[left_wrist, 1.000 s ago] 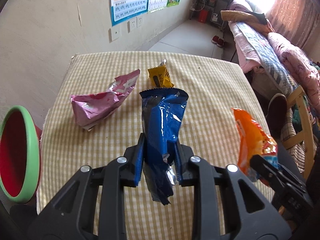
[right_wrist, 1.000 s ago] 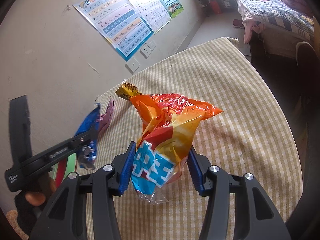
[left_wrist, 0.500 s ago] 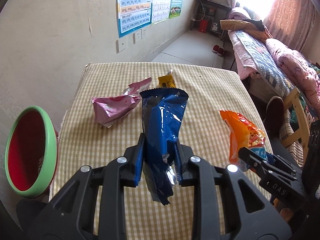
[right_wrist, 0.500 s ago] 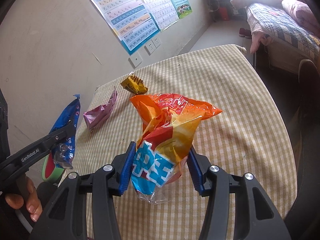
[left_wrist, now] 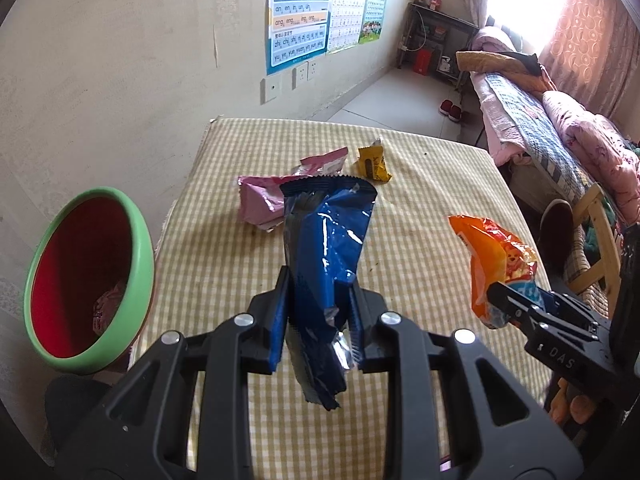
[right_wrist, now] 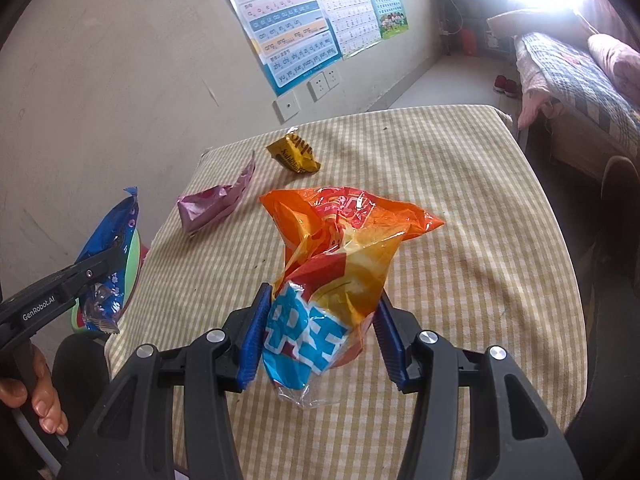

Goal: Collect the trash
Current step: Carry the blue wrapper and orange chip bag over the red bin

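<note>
The left claw (left_wrist: 320, 316) was clenched on a crinkled blue foil snack wrapper (left_wrist: 326, 248), blue pads pressed on its lower part. The wrapper's long axis ran straight away from the camera along the fingers: serrated open end pointing out over the tabletop (left_wrist: 420, 272), torn silver-lined end hanging below the pads.

The right claw (right_wrist: 322, 332) was grasping a puffy orange plastic chip bag w/ a blue-and-white printed panel (right_wrist: 340, 264), pads pressing its sides. Its long axis also ran out along the fingers, flared orange top pointing away, clear crimped bottom below the pads. Both items were held above the beige checked cloth, not resting on it.

Lying on the tabletop toward the far-left part: a crumpled pink foil wrapper (right_wrist: 216, 204) and, just beyond it, a small yellow candy wrapper (right_wrist: 296, 154), close together but apart.

Left wrist view only: a round bin w/ green rim and red inside (left_wrist: 90, 280) off the tabletop's left edge, w/ some pink scrap at the bottom; also the right claw from the side at lower right.

Right wrist view only: a person's hand (right_wrist: 36, 396) at lower left gripping the left claw's handle, the blue wrapper seen side-on in front of the bin's green rim.
</note>
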